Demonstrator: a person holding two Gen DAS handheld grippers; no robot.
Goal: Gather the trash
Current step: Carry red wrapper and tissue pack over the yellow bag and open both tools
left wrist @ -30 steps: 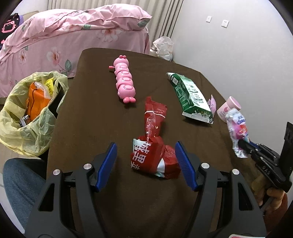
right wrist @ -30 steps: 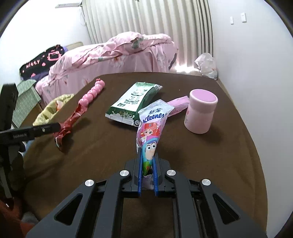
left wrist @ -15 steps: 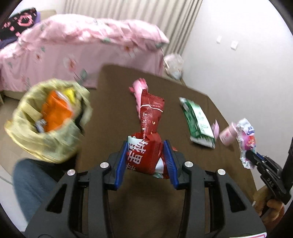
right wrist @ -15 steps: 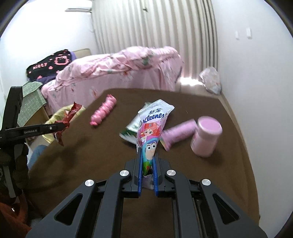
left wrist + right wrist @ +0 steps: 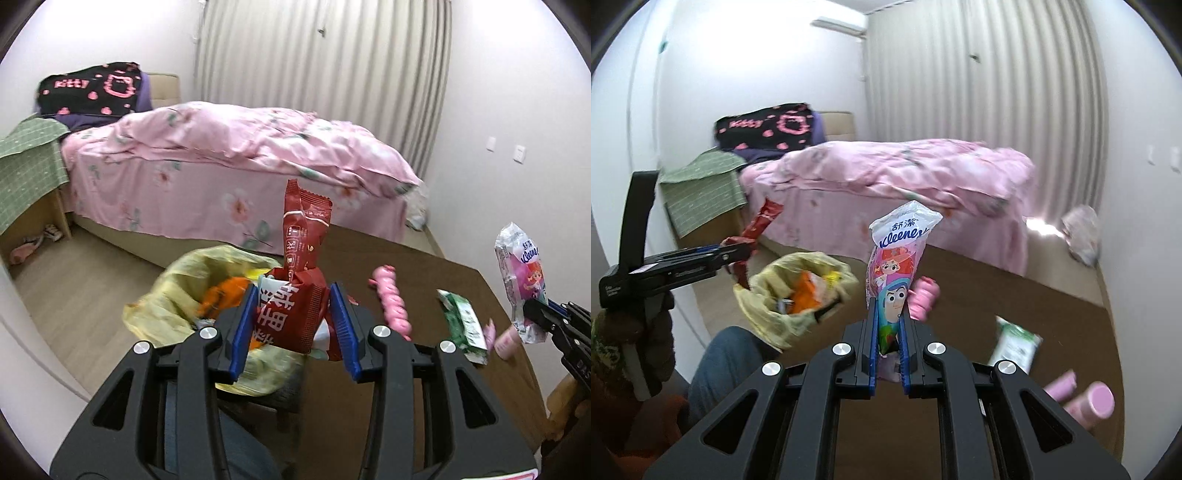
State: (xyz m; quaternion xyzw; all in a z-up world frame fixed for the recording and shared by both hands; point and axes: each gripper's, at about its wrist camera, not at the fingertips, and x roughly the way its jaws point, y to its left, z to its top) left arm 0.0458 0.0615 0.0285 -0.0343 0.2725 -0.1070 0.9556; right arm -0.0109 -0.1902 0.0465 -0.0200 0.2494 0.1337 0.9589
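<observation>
The crumpled red foil snack wrapper point(image 5: 295, 295), standing upright, is clamped in the left gripper point(image 5: 293, 326) jaws directly above the yellow plastic trash bag point(image 5: 173, 299); the right gripper point(image 5: 890, 347) jaws pinch a printed Kleenex tissue packet point(image 5: 897, 266) farther off, over the table.

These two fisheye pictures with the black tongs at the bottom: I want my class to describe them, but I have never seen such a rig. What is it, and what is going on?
No robot here: a person holds a hand-held two-finger gripper in each hand, each carrying a forward-looking camera.

The left wrist view shows the left gripper shut on a crumpled red snack wrapper, lifted in front of a yellow plastic trash bag.

The right wrist view shows the right gripper shut on a cartoon-printed Kleenex tissue packet.

On the brown table lie a pink caterpillar toy, a green-and-white packet and a pink cylindrical cup lying beside a smaller pink item.
</observation>
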